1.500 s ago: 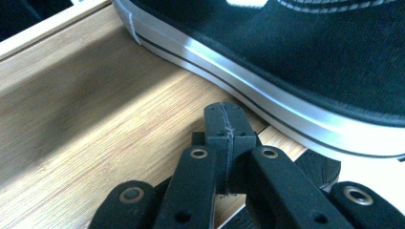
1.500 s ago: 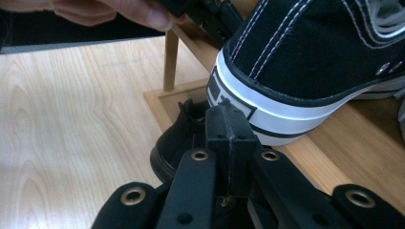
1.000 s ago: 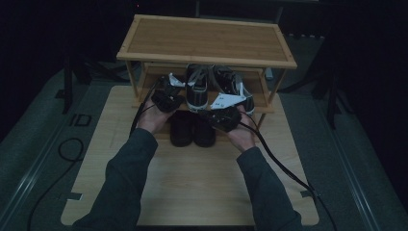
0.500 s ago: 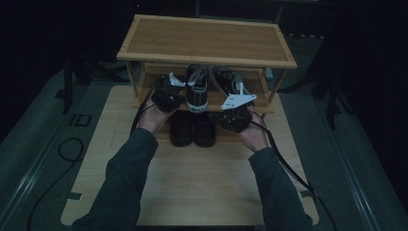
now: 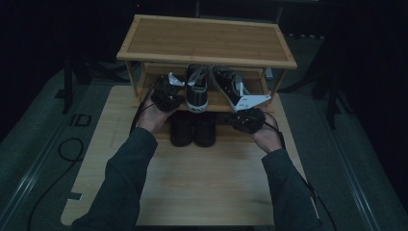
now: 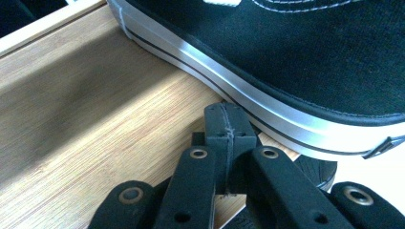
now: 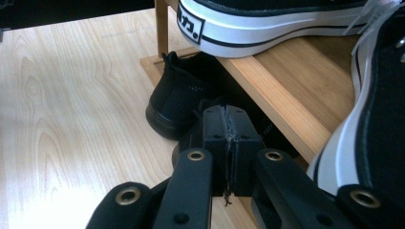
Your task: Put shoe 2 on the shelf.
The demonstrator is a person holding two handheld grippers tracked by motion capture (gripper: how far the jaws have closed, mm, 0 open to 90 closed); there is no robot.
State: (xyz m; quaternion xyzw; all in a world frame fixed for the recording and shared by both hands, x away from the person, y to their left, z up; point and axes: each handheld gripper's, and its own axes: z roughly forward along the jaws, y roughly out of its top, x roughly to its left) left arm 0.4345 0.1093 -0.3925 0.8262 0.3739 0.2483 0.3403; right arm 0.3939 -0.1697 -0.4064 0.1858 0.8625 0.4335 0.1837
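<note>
Two black canvas sneakers with white soles point(image 5: 197, 89) point(image 5: 228, 86) stand on the middle shelf of a wooden shoe rack point(image 5: 207, 41). My left gripper point(image 5: 168, 94) is shut, its tips point(image 6: 228, 125) resting against the white sole of a sneaker point(image 6: 310, 62) on the shelf board point(image 6: 95, 109). My right gripper point(image 5: 245, 115) is shut with nothing in it point(image 7: 228, 126), held in front of the shelf edge point(image 7: 296, 76). It sits beside the right sneaker point(image 7: 377, 133) and above a black shoe point(image 7: 179, 100).
A pair of plain black shoes point(image 5: 193, 127) sits on the rack's lowest level, heels toward me. The rack stands at the far end of a light wooden table point(image 5: 207, 183). Black cables trail from both grippers along my sleeves. The surroundings are dark floor.
My right gripper has drifted to the right, away from the middle of the rack toward its right end. The left gripper has stayed by the left sneaker.
</note>
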